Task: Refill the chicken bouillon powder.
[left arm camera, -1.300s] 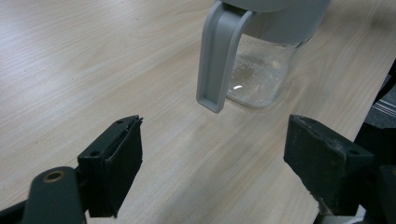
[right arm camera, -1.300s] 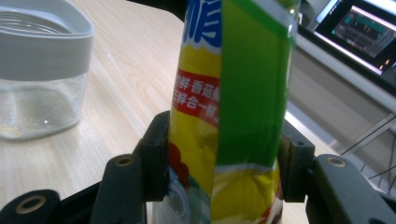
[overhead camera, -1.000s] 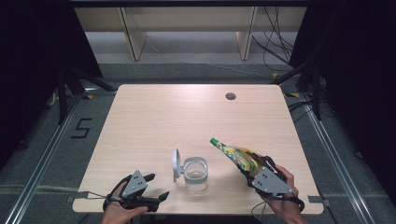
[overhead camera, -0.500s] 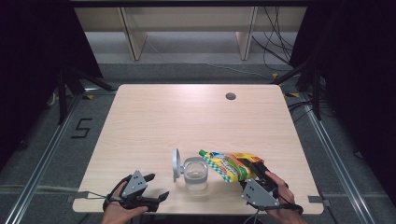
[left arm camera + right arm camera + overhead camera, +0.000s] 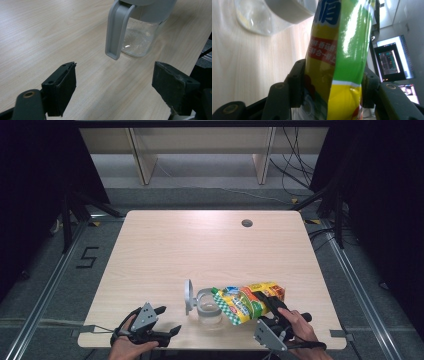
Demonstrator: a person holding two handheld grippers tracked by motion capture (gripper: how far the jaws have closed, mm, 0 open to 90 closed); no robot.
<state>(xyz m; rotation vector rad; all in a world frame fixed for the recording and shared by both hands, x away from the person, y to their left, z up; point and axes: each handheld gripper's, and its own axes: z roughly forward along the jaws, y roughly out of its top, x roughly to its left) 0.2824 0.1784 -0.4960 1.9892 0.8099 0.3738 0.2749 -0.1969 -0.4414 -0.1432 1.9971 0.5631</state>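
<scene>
Glossy plastic first: we note one soft snack pouch (image 5: 248, 302), printed yellow, green and red with blue lettering, its skin shiny and creased. Our right gripper (image 5: 332, 87) has its two black jaws clamped on the pouch's sides, denting the film. In the high view the pouch lies tilted near the table's front edge, its top end pointing toward nine o'clock and reaching over the mouth of the jar.

One clear glass jar (image 5: 210, 307) stands upright on the pale wood-grain table (image 5: 200, 250), with a grey plastic collar and a round grey hinged lid (image 5: 188, 296) swung open at its nine o'clock side. From the left gripper view we see a flat grey clasp (image 5: 117, 30) hanging down the jar wall, and a thin whitish residue on the glass bottom; what it is we cannot tell.

Our left gripper (image 5: 115, 82) rests at the jar's seven o'clock, its two matte, blocky jaws standing wide apart with bare tabletop between them.

One small dark round hole (image 5: 246, 223) sits at the table's one o'clock.
</scene>
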